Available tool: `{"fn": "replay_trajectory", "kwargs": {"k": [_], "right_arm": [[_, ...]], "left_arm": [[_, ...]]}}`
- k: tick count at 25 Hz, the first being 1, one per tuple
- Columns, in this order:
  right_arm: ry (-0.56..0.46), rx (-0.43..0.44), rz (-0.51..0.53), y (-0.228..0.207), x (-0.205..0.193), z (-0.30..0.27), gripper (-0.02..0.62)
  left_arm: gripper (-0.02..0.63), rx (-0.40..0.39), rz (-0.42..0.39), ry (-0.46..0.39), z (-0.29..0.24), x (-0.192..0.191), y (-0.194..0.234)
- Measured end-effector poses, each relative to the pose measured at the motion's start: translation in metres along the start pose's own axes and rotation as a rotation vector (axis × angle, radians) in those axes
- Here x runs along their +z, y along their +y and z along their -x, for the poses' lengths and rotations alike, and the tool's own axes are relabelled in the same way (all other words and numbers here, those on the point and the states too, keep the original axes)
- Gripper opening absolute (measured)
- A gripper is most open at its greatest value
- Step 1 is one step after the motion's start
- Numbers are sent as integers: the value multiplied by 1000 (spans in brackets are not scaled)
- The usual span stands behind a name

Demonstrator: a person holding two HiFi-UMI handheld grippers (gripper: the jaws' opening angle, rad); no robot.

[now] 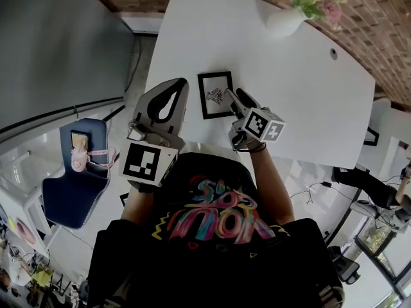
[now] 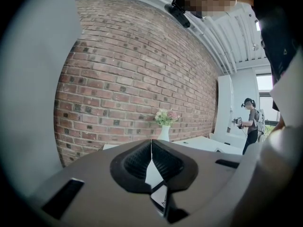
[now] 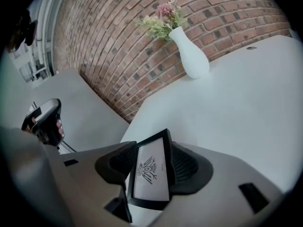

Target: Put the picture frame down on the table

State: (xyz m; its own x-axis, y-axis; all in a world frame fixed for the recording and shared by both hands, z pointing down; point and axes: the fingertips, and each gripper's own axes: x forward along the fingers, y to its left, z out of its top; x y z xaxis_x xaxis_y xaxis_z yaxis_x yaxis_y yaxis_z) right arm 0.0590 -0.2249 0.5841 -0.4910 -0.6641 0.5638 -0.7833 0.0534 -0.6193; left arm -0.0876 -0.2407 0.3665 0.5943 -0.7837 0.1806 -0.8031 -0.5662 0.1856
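A small black picture frame (image 1: 215, 94) with a white print lies low over the near part of the white table (image 1: 308, 101); whether it touches the top I cannot tell. My right gripper (image 1: 236, 99) is shut on the frame's right side. In the right gripper view the frame (image 3: 150, 170) sits tilted between the two dark pads (image 3: 189, 167) of the right gripper (image 3: 152, 161). My left gripper (image 1: 180, 86) hovers just left of the frame, shut and empty. In the left gripper view the left gripper (image 2: 151, 145) shows its tips touching, with a corner of the frame (image 2: 162, 200) below them.
A white vase (image 1: 283, 19) of flowers stands at the table's far side by the brick wall (image 3: 142, 60). A blue chair (image 1: 76, 181) stands left of the table's near left corner. Another person (image 2: 251, 124) stands far off to the right.
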Motion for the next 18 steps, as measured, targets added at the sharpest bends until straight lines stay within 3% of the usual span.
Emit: {"fn": "replay_trajectory", "kwargs": {"k": [9,18], "right_arm": [[-81,69,-1,26,35,24,241],[-221,213,86,87,99,79,190]], "left_arm": [[25,-29,-58,-7,2,17,-19],[25,-53,-112,-58,4,47,-40]]}}
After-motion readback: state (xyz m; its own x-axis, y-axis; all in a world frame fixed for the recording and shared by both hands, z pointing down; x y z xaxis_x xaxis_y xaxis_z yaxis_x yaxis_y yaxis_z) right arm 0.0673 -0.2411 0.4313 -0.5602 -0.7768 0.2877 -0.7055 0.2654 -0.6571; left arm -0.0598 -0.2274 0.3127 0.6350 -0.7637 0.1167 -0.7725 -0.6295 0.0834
